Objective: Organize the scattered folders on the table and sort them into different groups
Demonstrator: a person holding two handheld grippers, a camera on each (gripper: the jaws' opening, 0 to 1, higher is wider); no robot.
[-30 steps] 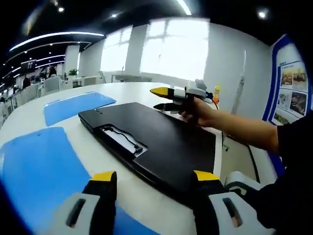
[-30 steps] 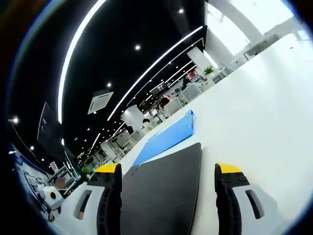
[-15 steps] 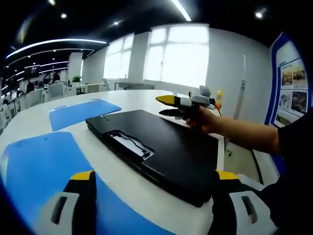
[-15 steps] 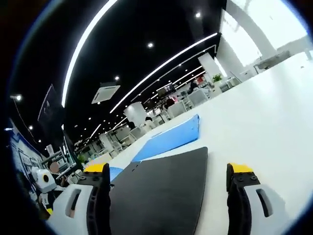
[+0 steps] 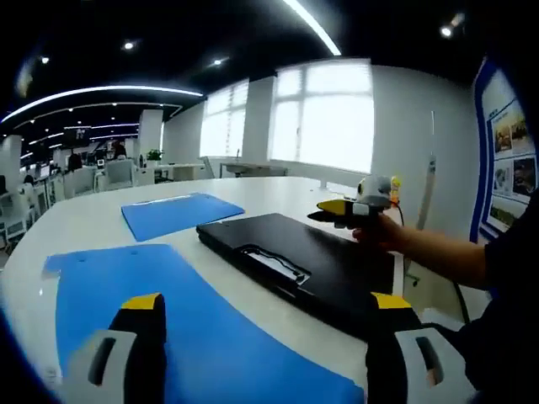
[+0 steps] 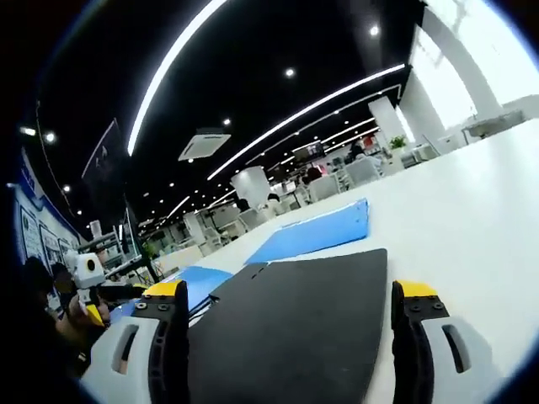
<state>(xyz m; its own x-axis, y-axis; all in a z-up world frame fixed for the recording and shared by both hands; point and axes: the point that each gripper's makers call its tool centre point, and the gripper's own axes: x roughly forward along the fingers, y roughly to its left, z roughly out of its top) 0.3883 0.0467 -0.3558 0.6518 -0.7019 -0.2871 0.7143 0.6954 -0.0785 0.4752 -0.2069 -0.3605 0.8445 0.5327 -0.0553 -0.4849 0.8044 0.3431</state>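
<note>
A black clipboard folder (image 5: 303,265) with a metal clip lies on the white table (image 5: 93,223). One blue folder (image 5: 198,328) lies right in front of my left gripper (image 5: 263,324), whose jaws stand wide apart above it, open and empty. A second blue folder (image 5: 178,212) lies farther back. My right gripper (image 5: 335,210), held in a hand, hovers over the black folder's far right edge. In the right gripper view, my right gripper (image 6: 290,307) is open over the black folder (image 6: 295,324), with the far blue folder (image 6: 316,236) and the near blue folder (image 6: 194,282) beyond.
The left gripper (image 6: 93,290) shows at the left in the right gripper view. Chairs and desks (image 5: 109,175) stand behind the table, with windows (image 5: 324,114) at the back. A poster wall (image 5: 509,181) is at the right.
My left gripper has pulled back and to the left from the black folder, and its jaws have spread wider. My right gripper has stayed open at the black folder's far edge.
</note>
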